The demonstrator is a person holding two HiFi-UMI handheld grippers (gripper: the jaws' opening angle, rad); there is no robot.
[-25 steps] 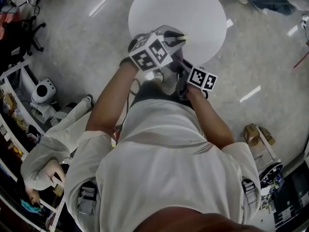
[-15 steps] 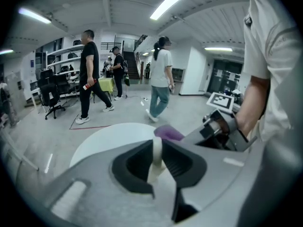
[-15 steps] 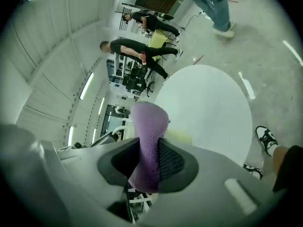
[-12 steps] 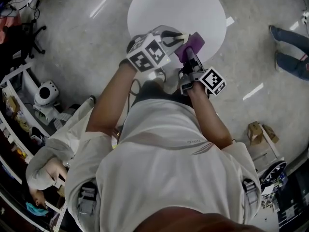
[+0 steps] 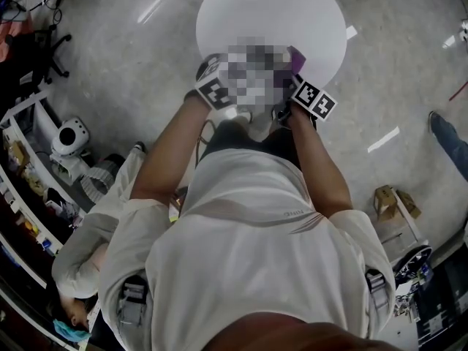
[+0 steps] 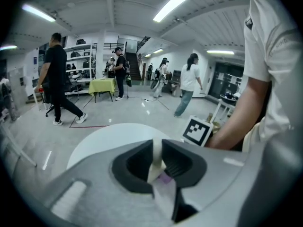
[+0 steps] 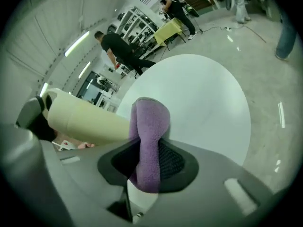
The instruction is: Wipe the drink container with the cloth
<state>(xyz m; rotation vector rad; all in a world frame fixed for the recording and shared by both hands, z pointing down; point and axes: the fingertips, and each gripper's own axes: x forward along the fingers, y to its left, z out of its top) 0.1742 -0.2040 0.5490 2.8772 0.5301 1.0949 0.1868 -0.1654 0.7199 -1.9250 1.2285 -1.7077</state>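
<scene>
The left hand-held gripper (image 6: 158, 159) pinches the cream drink container (image 7: 85, 122). The right hand-held gripper (image 7: 147, 161) pinches the purple cloth (image 7: 150, 122), which touches the container.

You have a fuzzy, napped cloth (image 7: 150, 126), a smooth matt container (image 7: 87, 122), a smooth matt tabletop (image 7: 203, 103) and a glossy floor (image 5: 110, 64).

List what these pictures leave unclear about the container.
Right gripper view: the cloth covers the near end of the container, so contact cannot be judged.
Left gripper view: the left gripper's body hides all but a cream sliver.
Head view: a mosaic patch covers container and jaws.
</scene>
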